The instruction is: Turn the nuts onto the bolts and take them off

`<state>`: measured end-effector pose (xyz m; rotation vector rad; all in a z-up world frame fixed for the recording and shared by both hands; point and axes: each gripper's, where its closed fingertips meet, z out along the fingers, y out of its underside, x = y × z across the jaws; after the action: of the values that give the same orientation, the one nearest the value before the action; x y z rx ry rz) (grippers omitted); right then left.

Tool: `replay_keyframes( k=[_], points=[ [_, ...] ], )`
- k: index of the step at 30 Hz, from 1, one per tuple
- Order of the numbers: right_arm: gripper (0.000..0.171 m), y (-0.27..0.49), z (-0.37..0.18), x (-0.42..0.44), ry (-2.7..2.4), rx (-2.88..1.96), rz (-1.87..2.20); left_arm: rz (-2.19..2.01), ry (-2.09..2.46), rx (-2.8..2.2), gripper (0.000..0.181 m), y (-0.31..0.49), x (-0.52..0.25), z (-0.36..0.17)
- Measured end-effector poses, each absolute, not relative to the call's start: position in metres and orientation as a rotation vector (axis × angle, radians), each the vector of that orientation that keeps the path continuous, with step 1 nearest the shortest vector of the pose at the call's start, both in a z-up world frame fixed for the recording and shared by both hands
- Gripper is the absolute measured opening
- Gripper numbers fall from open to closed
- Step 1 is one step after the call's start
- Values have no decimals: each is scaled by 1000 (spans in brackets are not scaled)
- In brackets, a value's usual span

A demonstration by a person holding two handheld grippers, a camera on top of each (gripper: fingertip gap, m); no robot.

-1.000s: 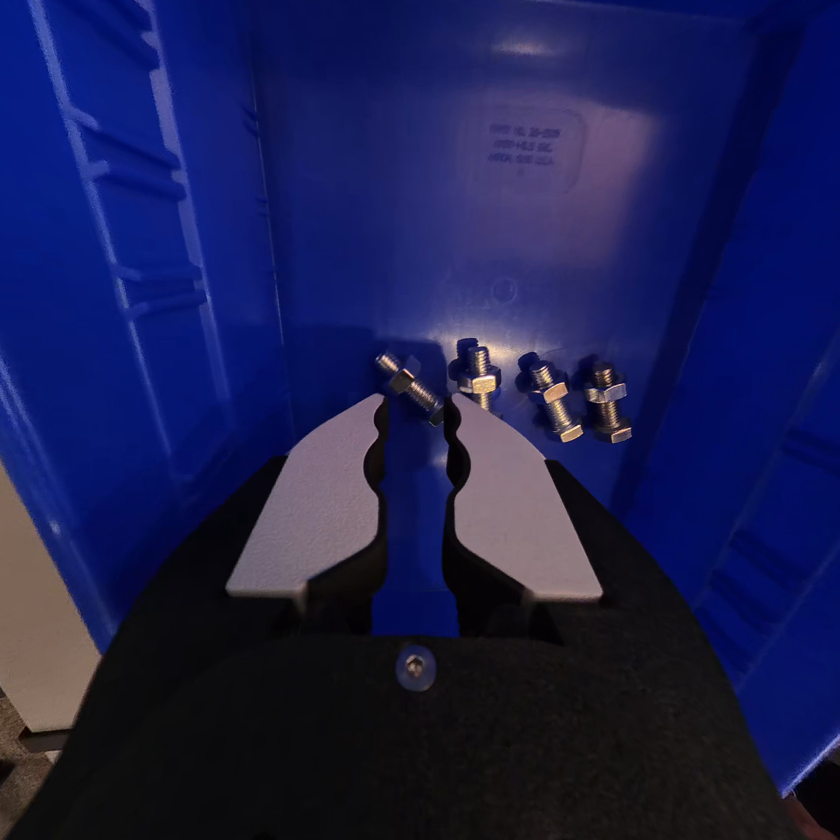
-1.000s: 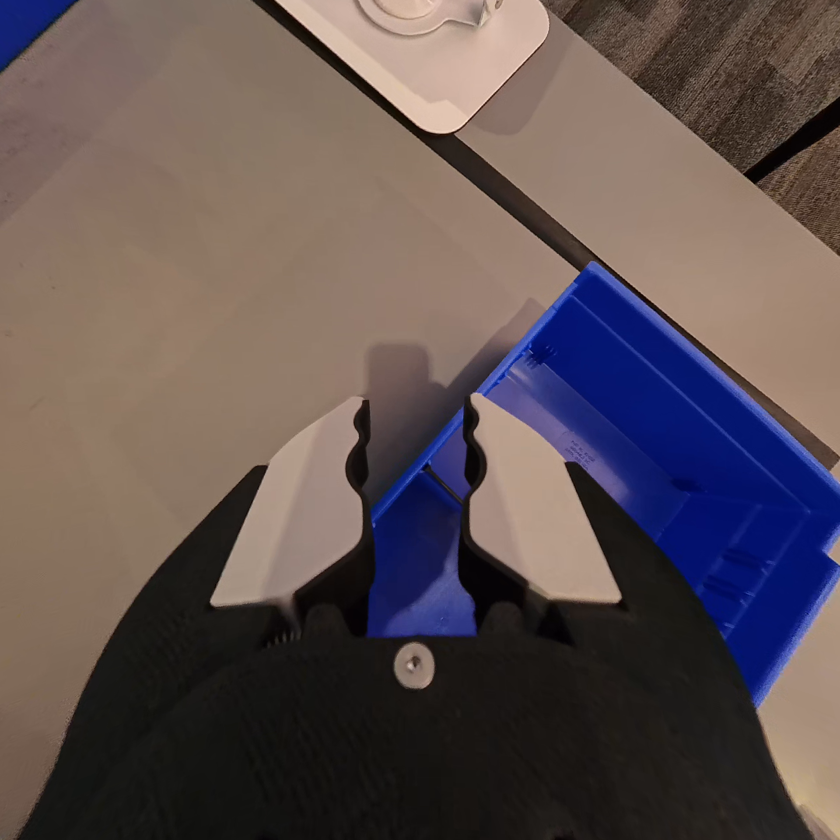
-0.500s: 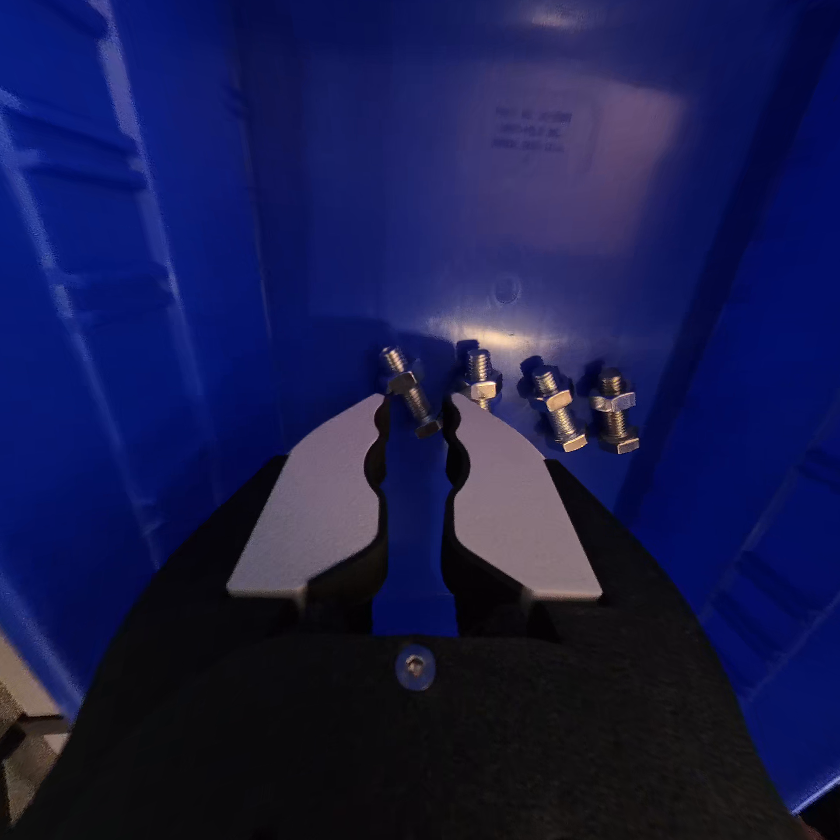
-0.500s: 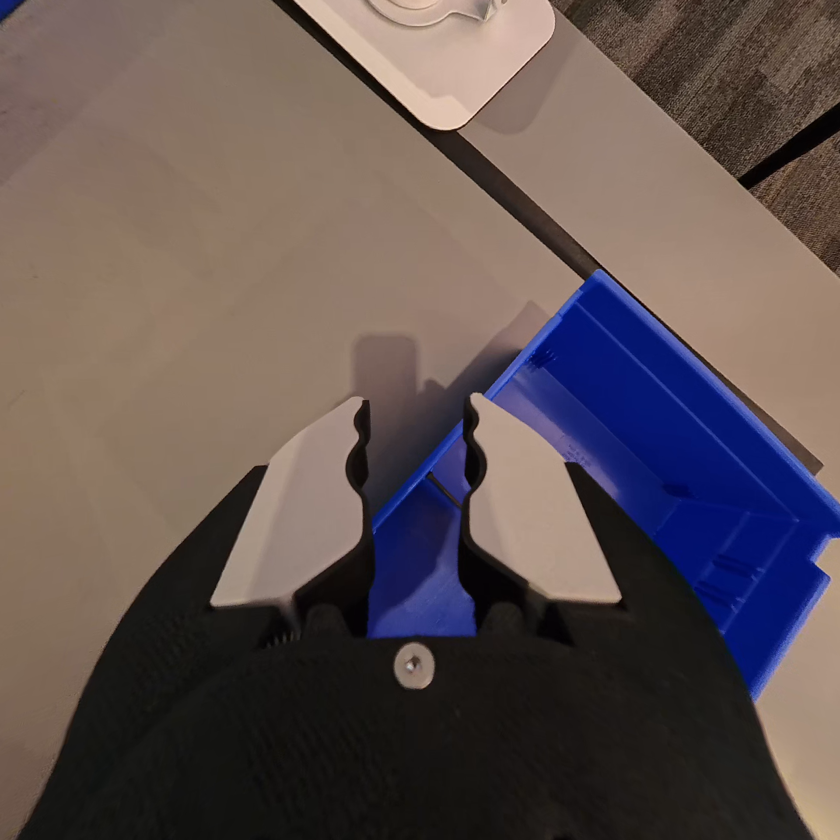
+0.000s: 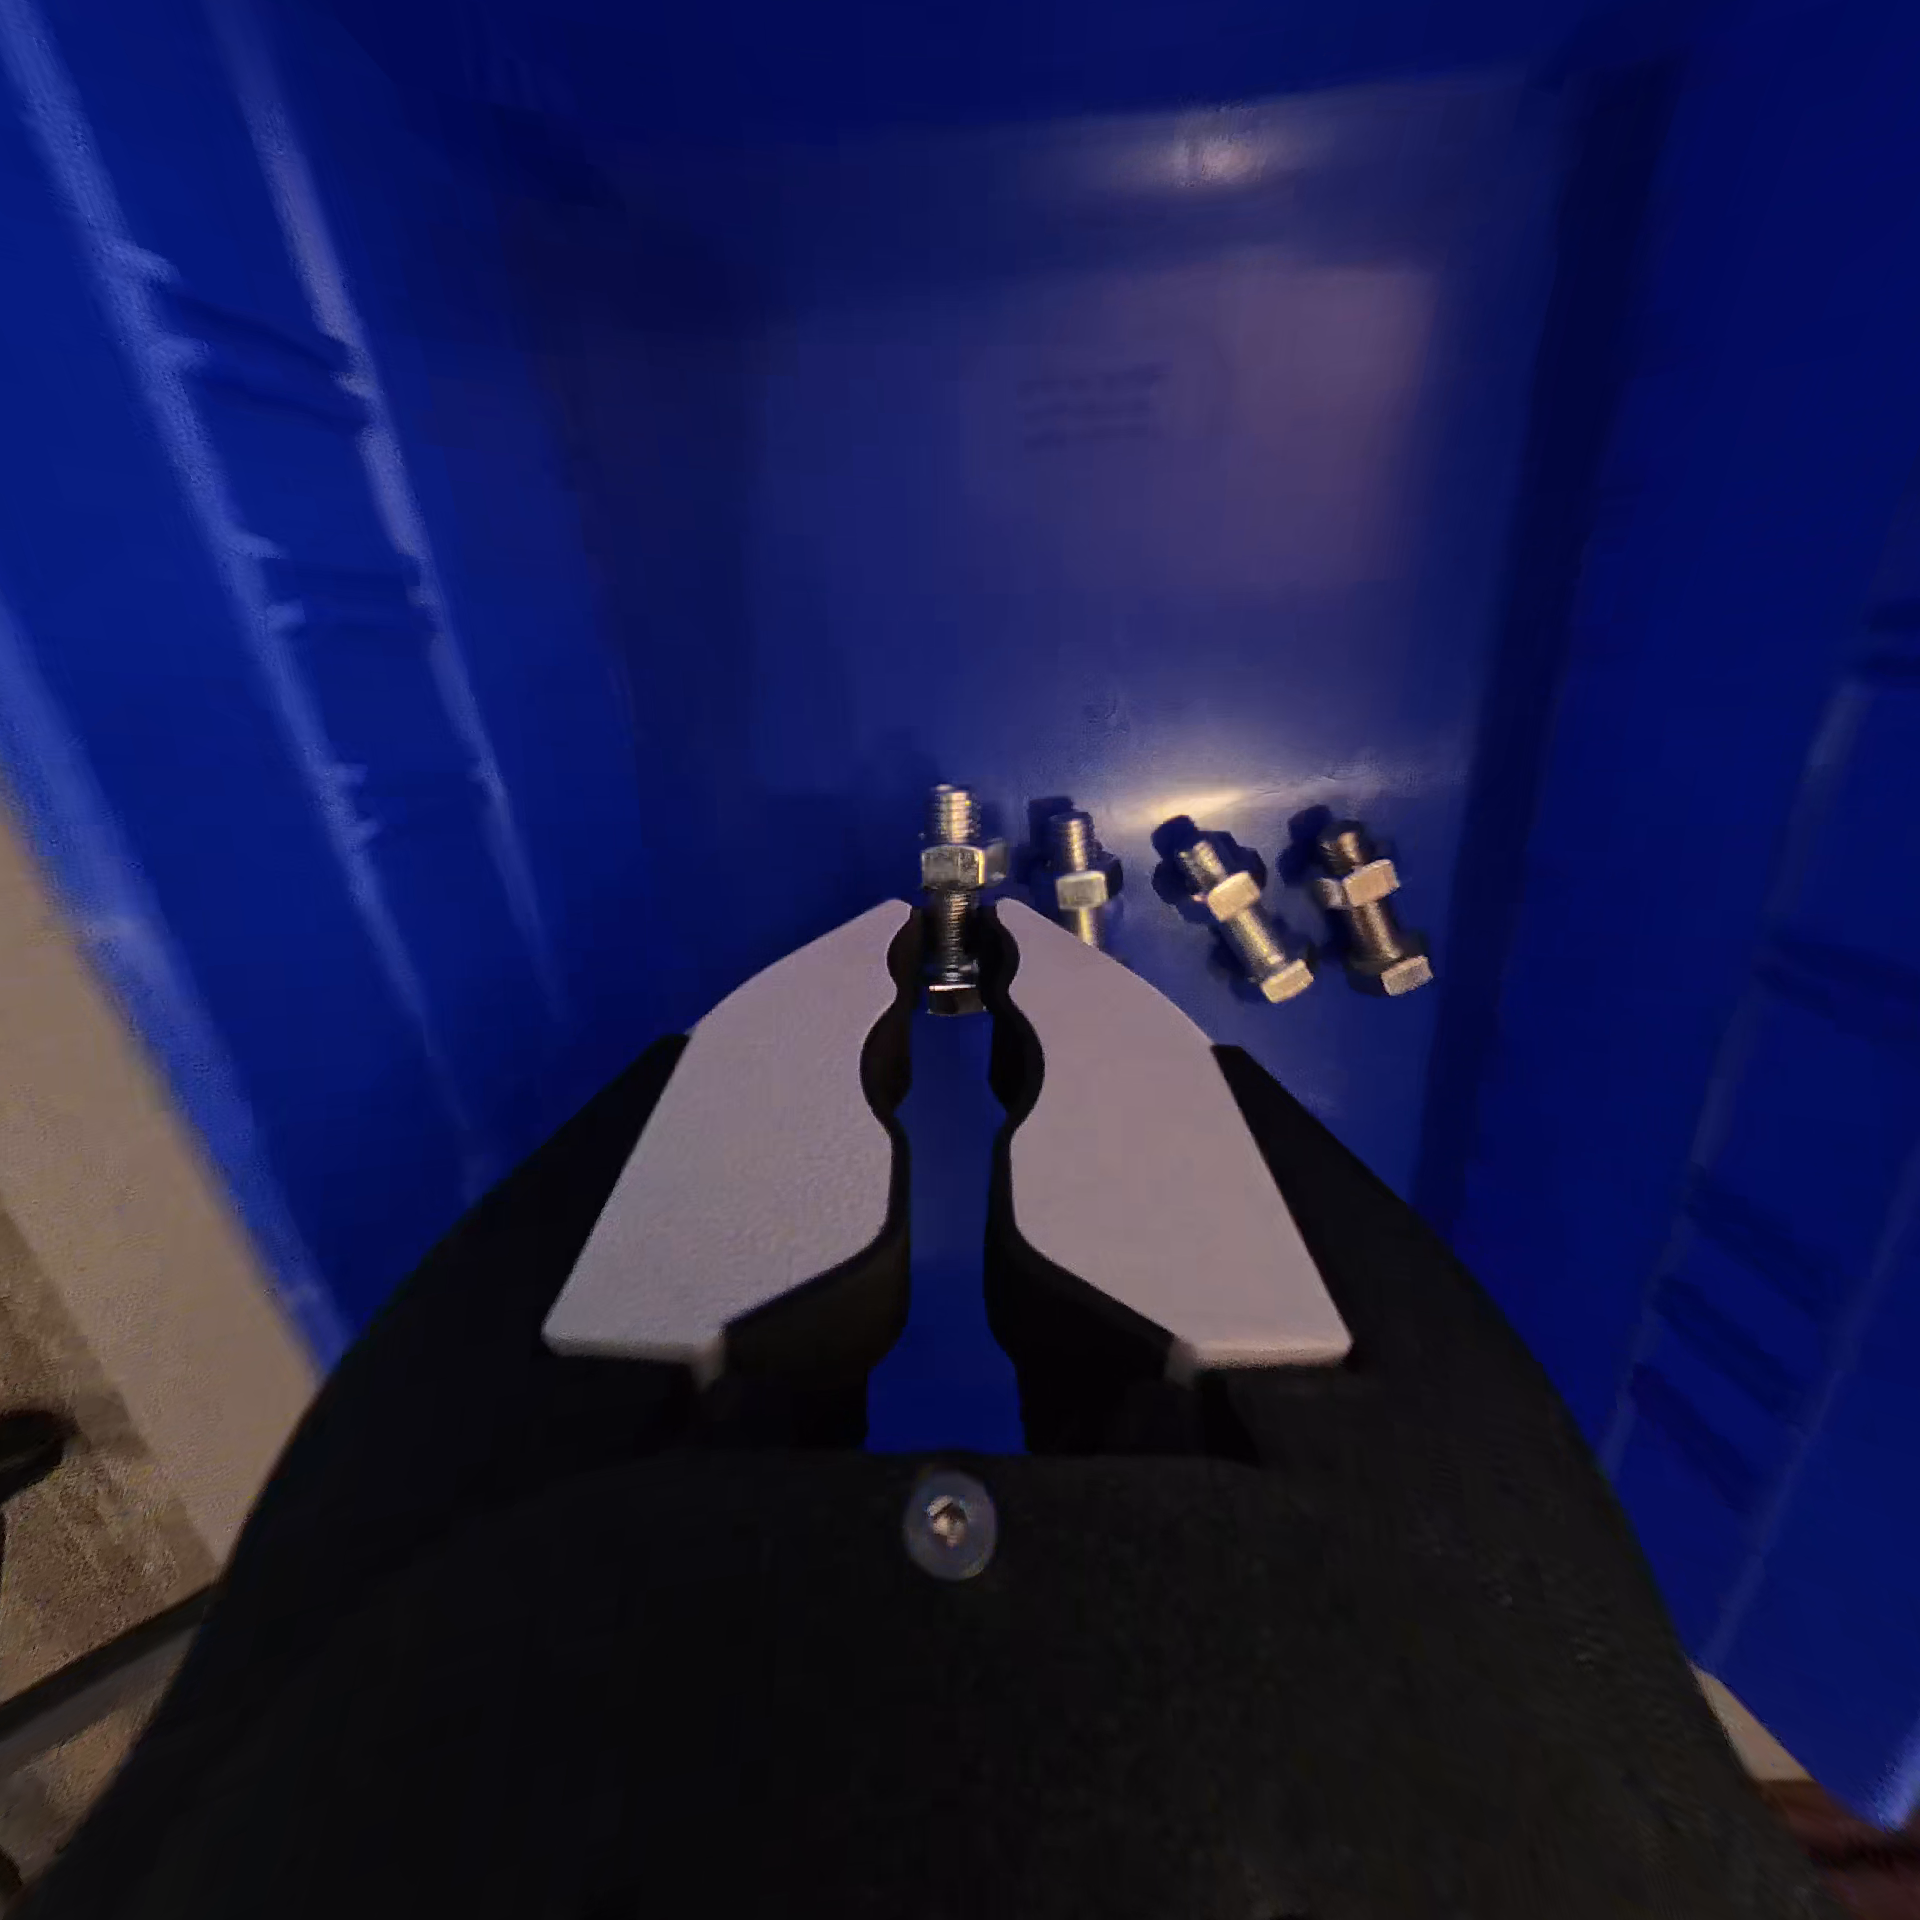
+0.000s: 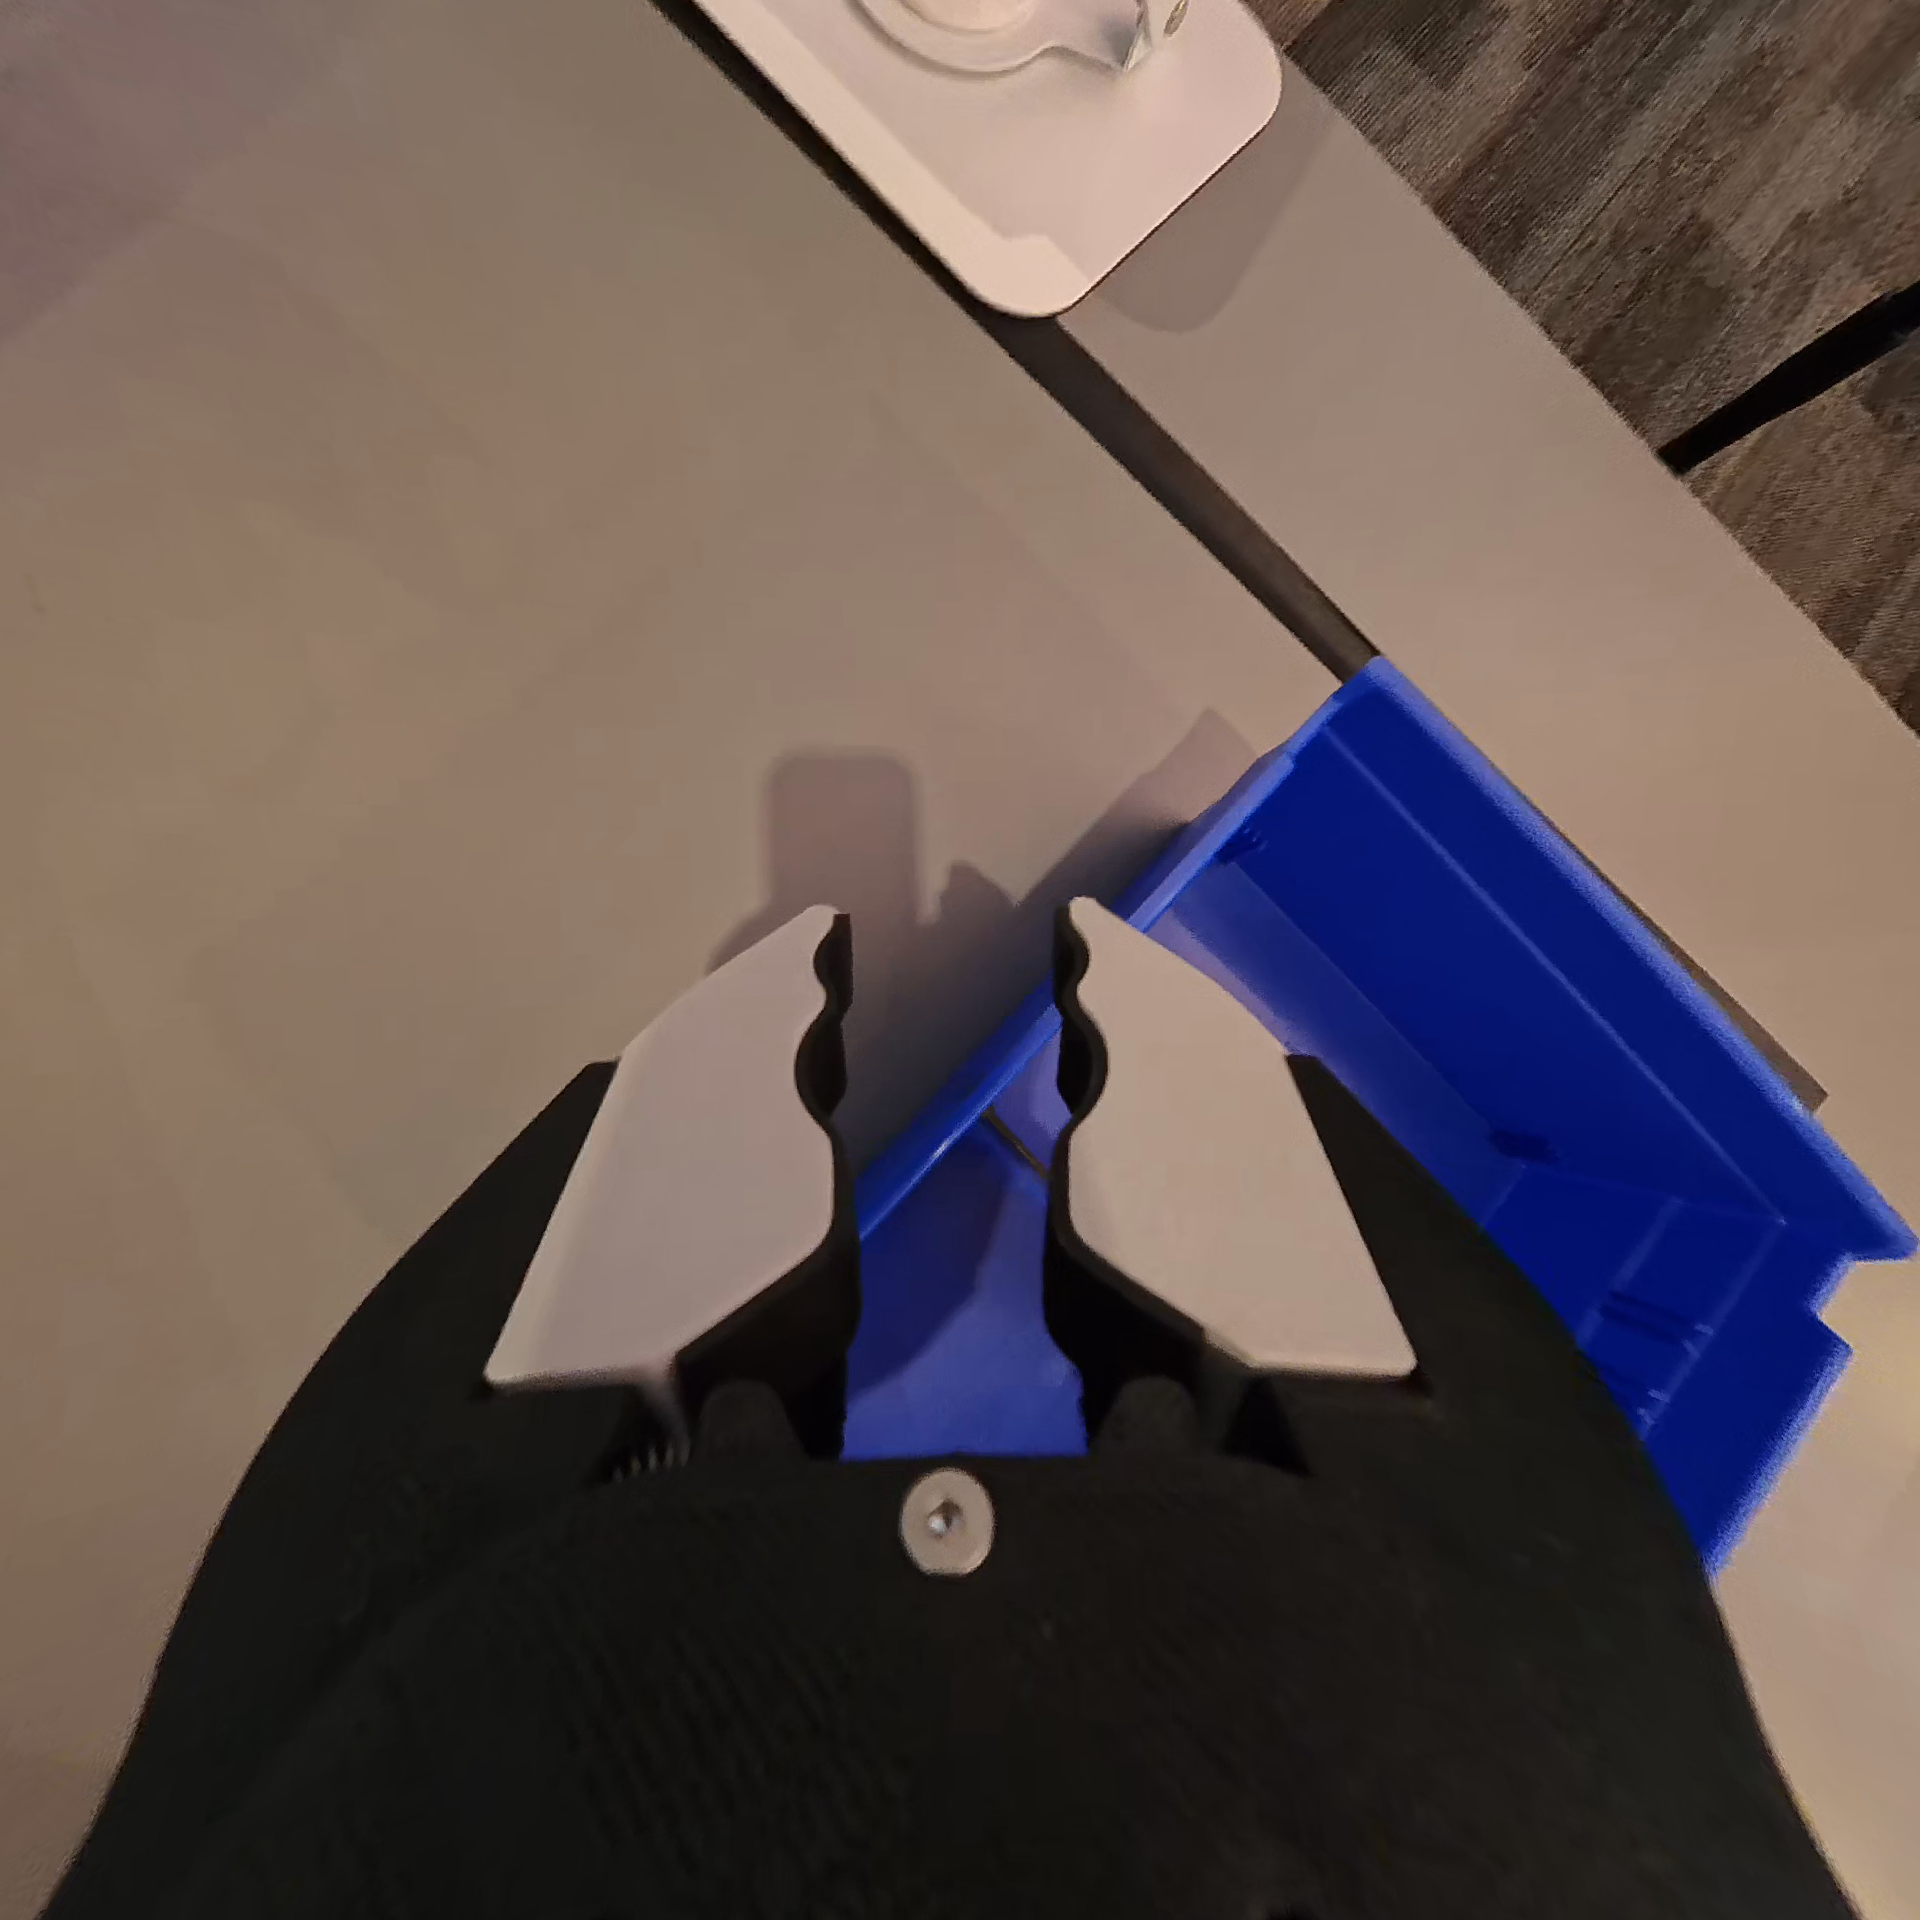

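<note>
Left wrist view shows the left claw (image 5: 951, 935) seemingly clamped on the leftmost bolt (image 5: 951, 914) inside the blue bin (image 5: 312, 623), while the right claw (image 6: 951, 920) hangs apart; a shallow tip grip could let it slip.

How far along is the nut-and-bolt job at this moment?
Done: all four bolts show a nut threaded on. In hand: the left gripper has its fingers around the leftmost bolt inside the blue bin. Left: three bolts lie untouched, no nut is off, and the right gripper hangs open and empty.
</note>
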<state>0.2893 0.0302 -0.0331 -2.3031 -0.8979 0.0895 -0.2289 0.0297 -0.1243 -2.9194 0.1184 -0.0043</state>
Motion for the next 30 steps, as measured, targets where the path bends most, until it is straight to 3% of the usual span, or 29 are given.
replay_keyframes(
  k=[4,7,13,21,30],
  points=[
    [36,39,-3,286,-840,-2155,53,-166,237,-2675,10,30,-203,-59],
    [35,32,42,255,-867,-1888,113,-454,528,-2354,9,20,-134,7],
    [32,-63,115,137,-1022,-1349,942,-990,1078,-1643,9,-56,32,103],
    [15,-91,132,112,-938,-1145,1236,-1209,1182,-1524,9,-97,100,103],
    [17,-88,125,107,-919,-1180,1300,-1243,1170,-1494,9,-96,106,102]
  ],
)
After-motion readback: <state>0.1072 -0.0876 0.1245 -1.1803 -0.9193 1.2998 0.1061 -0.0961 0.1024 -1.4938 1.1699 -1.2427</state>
